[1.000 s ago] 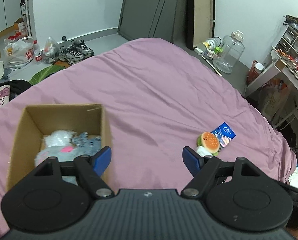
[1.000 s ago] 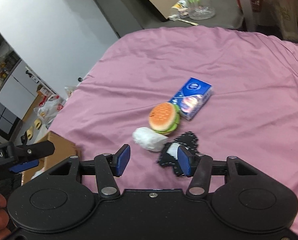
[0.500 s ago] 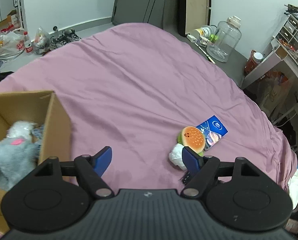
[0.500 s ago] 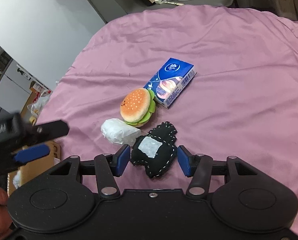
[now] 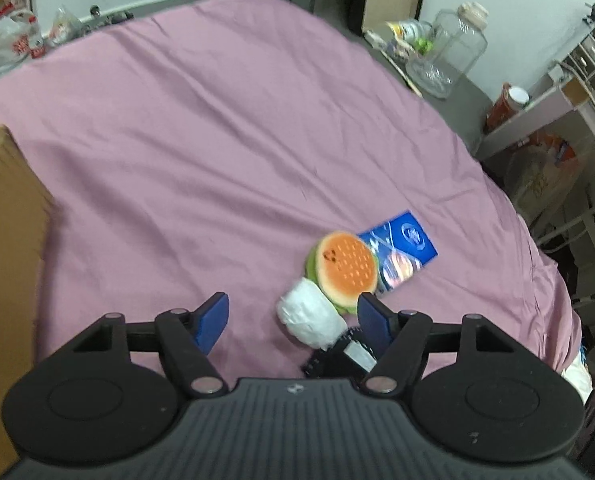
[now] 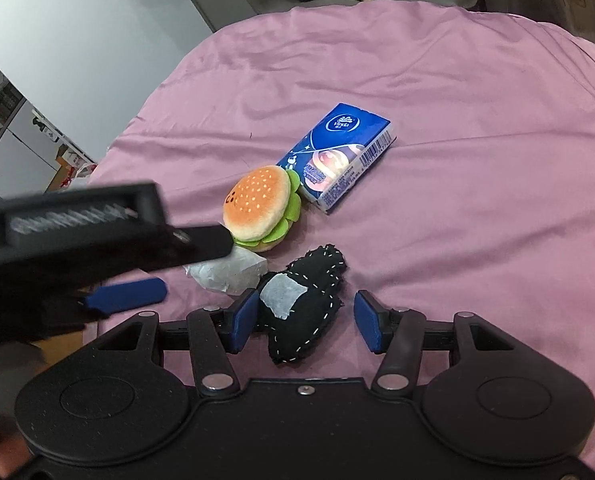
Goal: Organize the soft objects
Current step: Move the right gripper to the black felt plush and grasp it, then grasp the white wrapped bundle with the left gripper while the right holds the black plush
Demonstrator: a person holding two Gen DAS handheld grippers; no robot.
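Left wrist view: you've swung your left gripper (image 5: 293, 316) off the cardboard box (image 5: 5, 248), fingers apart above the white bundle (image 5: 309, 316); right gripper (image 6: 303, 320) fingers apart, straddling the black felt toy (image 6: 301, 312).

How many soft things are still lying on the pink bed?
4. The burger plush is in the middle, the tissue pack beside it, the white bundle below the burger, and the black felt toy sits between the right claw's fingers. Others may be hidden.
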